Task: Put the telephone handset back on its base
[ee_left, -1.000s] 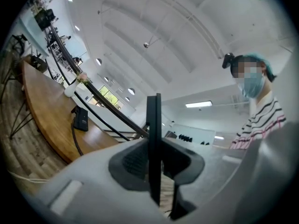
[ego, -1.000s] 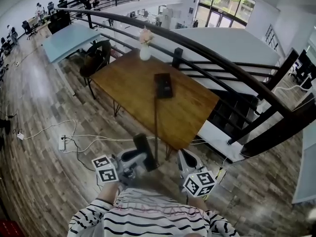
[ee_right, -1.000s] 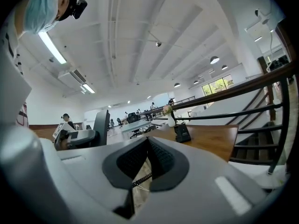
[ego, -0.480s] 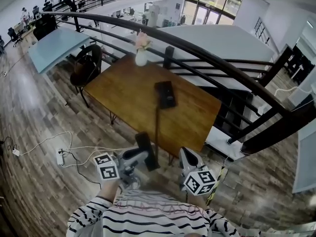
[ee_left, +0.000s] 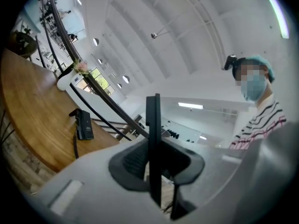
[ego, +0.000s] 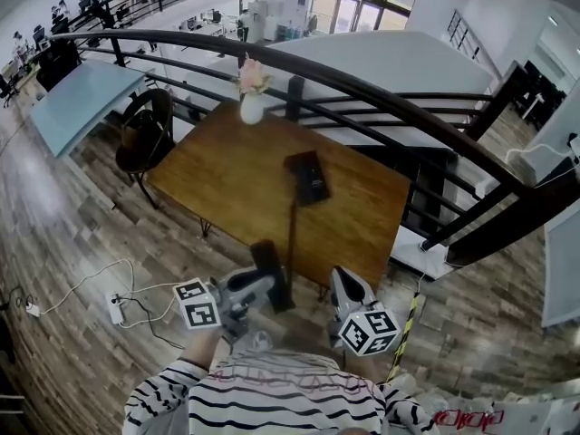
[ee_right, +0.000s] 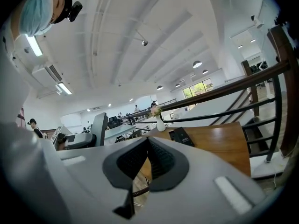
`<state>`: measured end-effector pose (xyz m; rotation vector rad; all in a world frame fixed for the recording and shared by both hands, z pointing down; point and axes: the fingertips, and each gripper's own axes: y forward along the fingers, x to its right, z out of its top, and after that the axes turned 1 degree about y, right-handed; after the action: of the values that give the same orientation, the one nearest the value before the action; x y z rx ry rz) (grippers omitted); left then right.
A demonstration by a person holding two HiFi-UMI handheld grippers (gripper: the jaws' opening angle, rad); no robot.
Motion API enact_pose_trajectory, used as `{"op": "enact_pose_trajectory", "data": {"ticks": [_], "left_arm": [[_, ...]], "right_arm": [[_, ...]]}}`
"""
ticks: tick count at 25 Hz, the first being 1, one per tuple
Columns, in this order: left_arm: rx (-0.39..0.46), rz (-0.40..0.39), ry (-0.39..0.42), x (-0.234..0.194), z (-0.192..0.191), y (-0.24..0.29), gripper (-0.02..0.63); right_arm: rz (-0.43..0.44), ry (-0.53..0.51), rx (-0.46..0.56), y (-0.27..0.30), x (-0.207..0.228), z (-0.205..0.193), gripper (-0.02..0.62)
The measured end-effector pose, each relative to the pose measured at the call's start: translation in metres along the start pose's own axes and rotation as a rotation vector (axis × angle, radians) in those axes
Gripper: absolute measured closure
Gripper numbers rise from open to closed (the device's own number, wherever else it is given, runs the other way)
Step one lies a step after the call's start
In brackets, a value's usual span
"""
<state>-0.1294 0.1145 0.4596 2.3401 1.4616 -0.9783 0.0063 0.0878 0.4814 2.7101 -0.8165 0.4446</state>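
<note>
So far I've got the handset clamped in my left tongs, right tongs shut and empty, with the base waiting well apart on the counter.

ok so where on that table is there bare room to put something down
The table's left half is bare wood, from the vase at the far corner to the near edge. Right of the phone base is bare too. The middle is taken by the base and its cord.
</note>
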Motion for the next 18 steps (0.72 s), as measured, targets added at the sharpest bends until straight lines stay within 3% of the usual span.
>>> {"op": "enact_pose_trajectory", "data": {"ticks": [10,18], "left_arm": [[0.003,0.008,-0.045,-0.043,0.010,0.018,0.532],[0.028,0.054,-0.031,-0.076,0.027,0.066,0.532]], "right_arm": [[-0.027,0.019,-0.028,0.028,0.024,0.001,0.594],[0.043,0.009,-0.058,0.068,0.070,0.026,0.594]]}}
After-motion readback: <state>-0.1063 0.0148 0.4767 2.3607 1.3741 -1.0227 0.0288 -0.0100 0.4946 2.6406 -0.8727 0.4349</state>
